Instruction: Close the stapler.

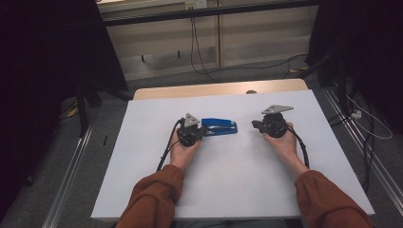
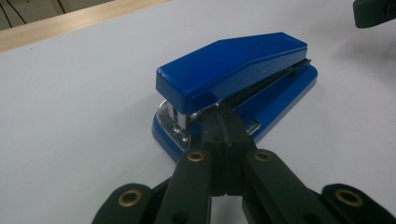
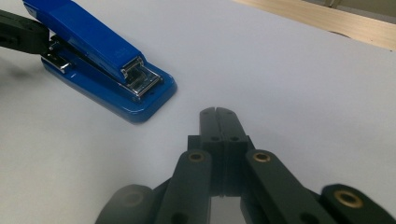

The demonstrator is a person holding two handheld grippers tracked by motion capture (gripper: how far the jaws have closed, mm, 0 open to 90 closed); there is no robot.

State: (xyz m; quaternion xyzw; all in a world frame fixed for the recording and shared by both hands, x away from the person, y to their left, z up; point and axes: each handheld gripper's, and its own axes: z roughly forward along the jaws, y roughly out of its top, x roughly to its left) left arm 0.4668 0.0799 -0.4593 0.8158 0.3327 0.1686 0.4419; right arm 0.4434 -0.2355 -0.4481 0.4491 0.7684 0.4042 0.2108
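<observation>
A blue stapler (image 1: 219, 127) lies flat on the white table top (image 1: 237, 180), a little behind its middle. My left gripper (image 1: 205, 130) is at the stapler's left end. In the left gripper view its jaws are pressed together, and the left gripper (image 2: 224, 117) touches the stapler (image 2: 243, 60) at its hinge end, under the blue top arm. My right gripper (image 1: 254, 124) hovers to the right of the stapler, apart from it and pointing at it. In the right gripper view the right gripper (image 3: 217, 112) is shut on nothing, with the stapler (image 3: 93, 42) ahead at the upper left.
A wooden strip (image 1: 218, 89) runs along the table's far edge. Cables (image 1: 197, 52) and metal rails (image 1: 71, 161) lie on the floor around the table. Black curtains hang at both sides. Bare white surface spreads in front of both hands.
</observation>
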